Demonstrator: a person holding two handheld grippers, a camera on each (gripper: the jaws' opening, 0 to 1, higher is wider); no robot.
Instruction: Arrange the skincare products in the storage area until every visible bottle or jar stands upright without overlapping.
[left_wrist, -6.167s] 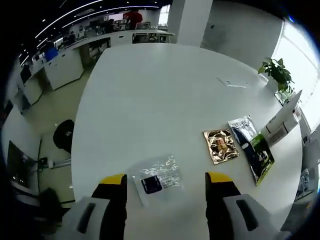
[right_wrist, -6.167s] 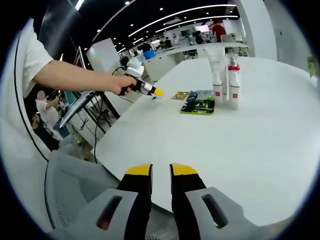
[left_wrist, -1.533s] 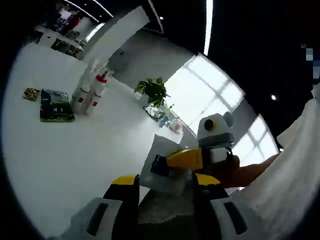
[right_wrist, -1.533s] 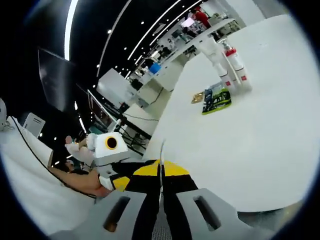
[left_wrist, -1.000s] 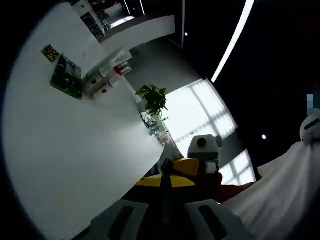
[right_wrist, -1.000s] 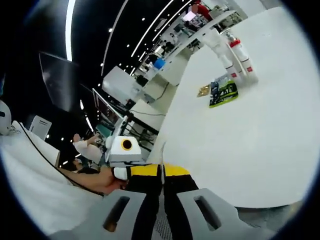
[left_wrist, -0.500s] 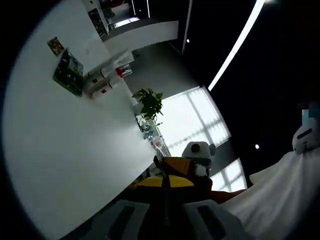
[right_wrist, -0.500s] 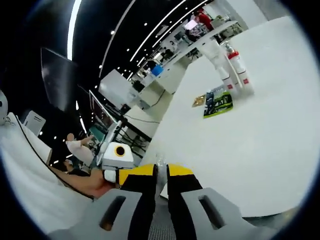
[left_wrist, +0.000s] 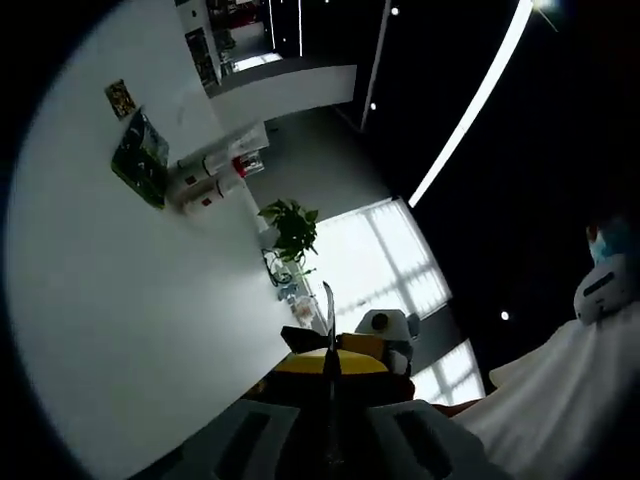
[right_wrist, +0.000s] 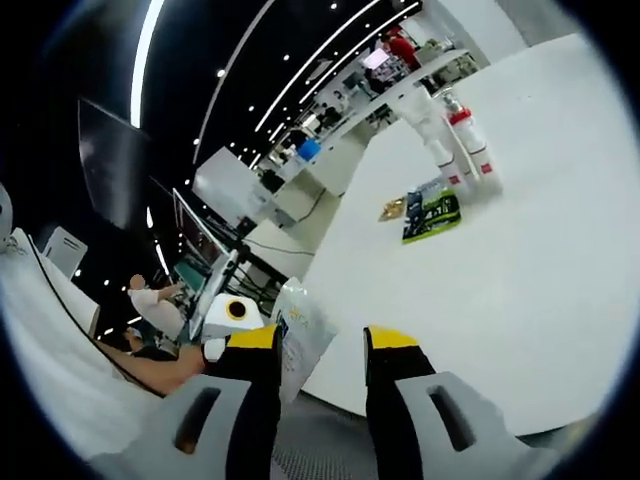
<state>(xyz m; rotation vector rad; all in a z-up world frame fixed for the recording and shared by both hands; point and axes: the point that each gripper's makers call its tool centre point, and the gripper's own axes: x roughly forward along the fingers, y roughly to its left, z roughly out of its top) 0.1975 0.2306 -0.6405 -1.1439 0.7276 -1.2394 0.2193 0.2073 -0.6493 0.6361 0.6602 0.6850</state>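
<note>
My left gripper (left_wrist: 329, 364) is shut on a thin clear sachet (left_wrist: 327, 318), seen edge-on and held in the air off the table's near edge. In the right gripper view the same sachet (right_wrist: 298, 336) hangs between the spread jaws of my right gripper (right_wrist: 322, 342), which is open and apart from it. Far across the white table (right_wrist: 520, 270) stand two white bottles (right_wrist: 458, 136) with red caps, upright and side by side. A green and black packet (right_wrist: 430, 216) and a small gold packet (right_wrist: 392, 209) lie flat beside them.
A potted plant (left_wrist: 291, 224) stands near the bright window beyond the table. A person's hand (right_wrist: 165, 370) holds the left gripper at the lower left of the right gripper view. Office desks and monitors (right_wrist: 235, 185) lie behind the table's far side.
My right gripper has opened and let go of the sachet, which it pinched a second ago. The left gripper, open 1.5 s ago, closed on it and keeps hold.
</note>
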